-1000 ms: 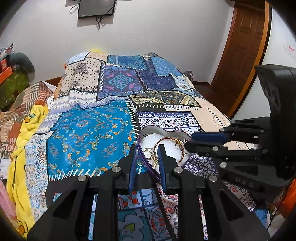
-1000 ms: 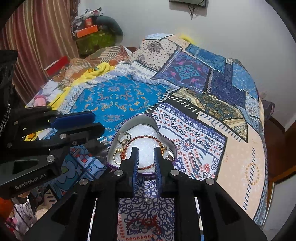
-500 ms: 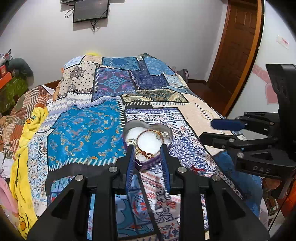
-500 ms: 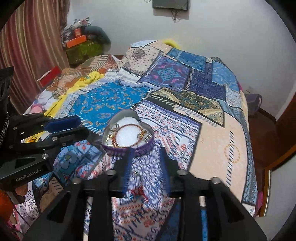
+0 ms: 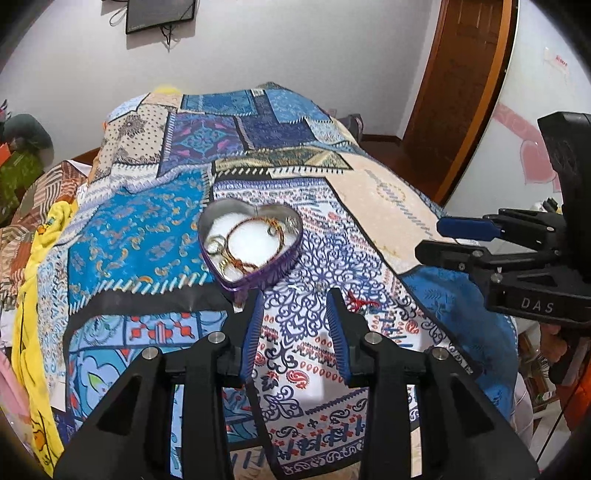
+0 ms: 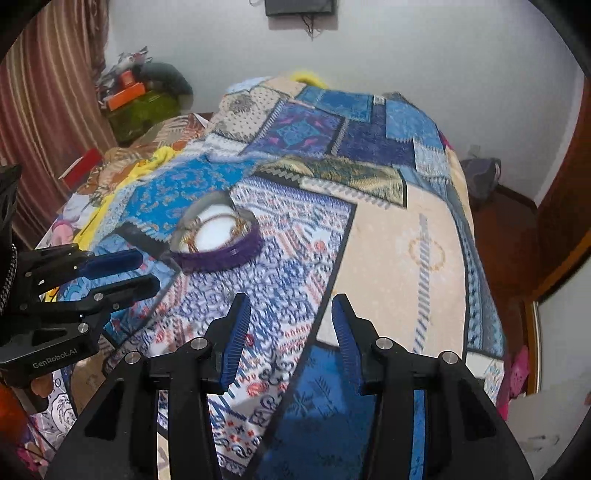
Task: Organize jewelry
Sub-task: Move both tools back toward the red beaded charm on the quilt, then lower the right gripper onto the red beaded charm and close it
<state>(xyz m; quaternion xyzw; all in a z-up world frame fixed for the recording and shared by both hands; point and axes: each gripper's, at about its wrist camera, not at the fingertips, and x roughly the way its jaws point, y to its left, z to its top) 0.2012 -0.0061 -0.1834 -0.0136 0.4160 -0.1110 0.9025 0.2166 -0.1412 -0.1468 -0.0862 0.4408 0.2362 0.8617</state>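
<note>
A purple heart-shaped tin [image 5: 291,254] lies on the patchwork bedspread [image 5: 140,236], holding a red and gold bangle [image 5: 255,243] and small rings on white padding. My left gripper [image 5: 294,295] hovers just short of the tin's near point, its jaws opening with nothing between them. My right gripper [image 6: 291,302] sits back and to the right of the tin [image 6: 221,254], its jaws opening, with only bedspread between them. A small red thread piece [image 5: 360,302] lies on the cloth near the left gripper. In each wrist view the other gripper shows at the frame's side [image 5: 458,240] [image 6: 122,273].
The bedspread [image 6: 399,236] ends at the right, where the floor and a wooden door [image 5: 465,92] stand. Folded clothes and a yellow cloth [image 5: 33,280] pile up along the bed's left side. A dark screen [image 5: 160,14] hangs on the far wall.
Both grippers let go of the tin's rim, opened and drew back toward the near edge of the bed. The tin stays on the bedspread.
</note>
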